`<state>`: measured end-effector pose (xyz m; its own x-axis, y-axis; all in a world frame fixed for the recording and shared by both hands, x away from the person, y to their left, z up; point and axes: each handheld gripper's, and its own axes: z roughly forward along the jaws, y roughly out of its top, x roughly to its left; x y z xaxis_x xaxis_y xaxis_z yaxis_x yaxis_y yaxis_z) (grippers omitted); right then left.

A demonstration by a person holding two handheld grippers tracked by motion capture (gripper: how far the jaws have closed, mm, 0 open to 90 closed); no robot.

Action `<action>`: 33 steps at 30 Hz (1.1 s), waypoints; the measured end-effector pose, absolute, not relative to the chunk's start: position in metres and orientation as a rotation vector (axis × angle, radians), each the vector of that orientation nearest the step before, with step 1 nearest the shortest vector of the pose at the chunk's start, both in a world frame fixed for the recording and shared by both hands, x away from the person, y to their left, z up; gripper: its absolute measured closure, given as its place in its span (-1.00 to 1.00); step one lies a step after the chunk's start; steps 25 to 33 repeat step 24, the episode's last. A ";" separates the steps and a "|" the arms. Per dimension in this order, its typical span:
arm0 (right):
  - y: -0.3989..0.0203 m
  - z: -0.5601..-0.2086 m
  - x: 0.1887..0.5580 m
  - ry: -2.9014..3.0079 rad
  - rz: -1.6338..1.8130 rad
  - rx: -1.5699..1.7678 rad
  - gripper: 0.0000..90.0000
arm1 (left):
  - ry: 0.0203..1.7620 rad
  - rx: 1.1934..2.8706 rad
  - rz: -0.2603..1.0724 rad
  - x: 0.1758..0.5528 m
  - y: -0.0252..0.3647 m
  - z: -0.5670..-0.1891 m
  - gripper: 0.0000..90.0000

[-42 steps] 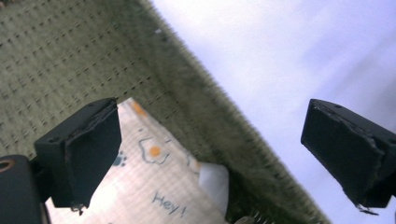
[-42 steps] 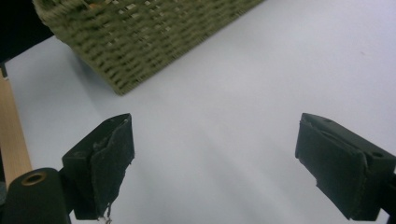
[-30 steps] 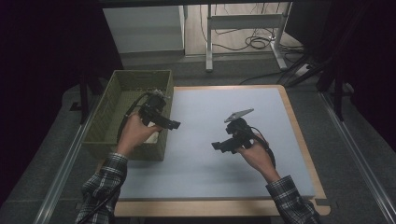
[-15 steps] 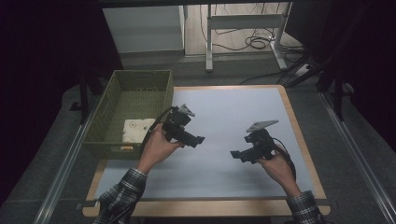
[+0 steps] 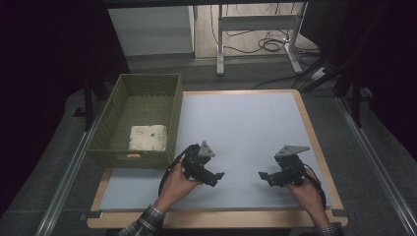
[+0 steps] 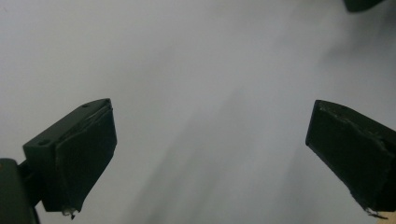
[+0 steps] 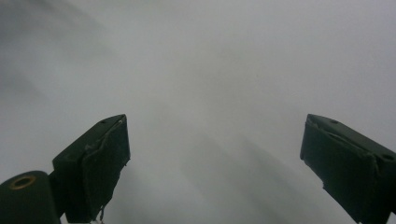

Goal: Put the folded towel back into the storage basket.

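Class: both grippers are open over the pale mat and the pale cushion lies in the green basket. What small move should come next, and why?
Probably rest: lower the left gripper and right gripper onto the pale grey mat. Both are empty, and the pale patterned cushion already lies inside the green woven basket.

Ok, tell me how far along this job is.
Done: a pale packet lies in the green basket. In hand: nothing; the left tongs and right tongs are open and hang low over the near part of the grey mat. Left: nothing else on the mat to pack, so it looks finished.
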<state>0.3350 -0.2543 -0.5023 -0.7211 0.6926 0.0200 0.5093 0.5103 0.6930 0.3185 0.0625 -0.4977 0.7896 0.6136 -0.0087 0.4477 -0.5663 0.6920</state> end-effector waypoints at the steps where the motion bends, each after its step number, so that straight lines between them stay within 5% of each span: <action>1: -0.255 -0.504 0.333 2.492 1.015 1.010 -0.82 | 0.786 2.266 0.302 0.316 0.063 -0.503 -0.96; 14: -0.254 -0.532 0.322 2.478 1.001 0.956 -0.92 | 0.873 2.229 0.379 0.309 0.081 -0.546 -1.00; 33: -0.253 -0.534 0.320 2.472 0.989 0.947 -0.93 | 0.897 2.225 0.320 0.313 0.083 -0.547 -1.00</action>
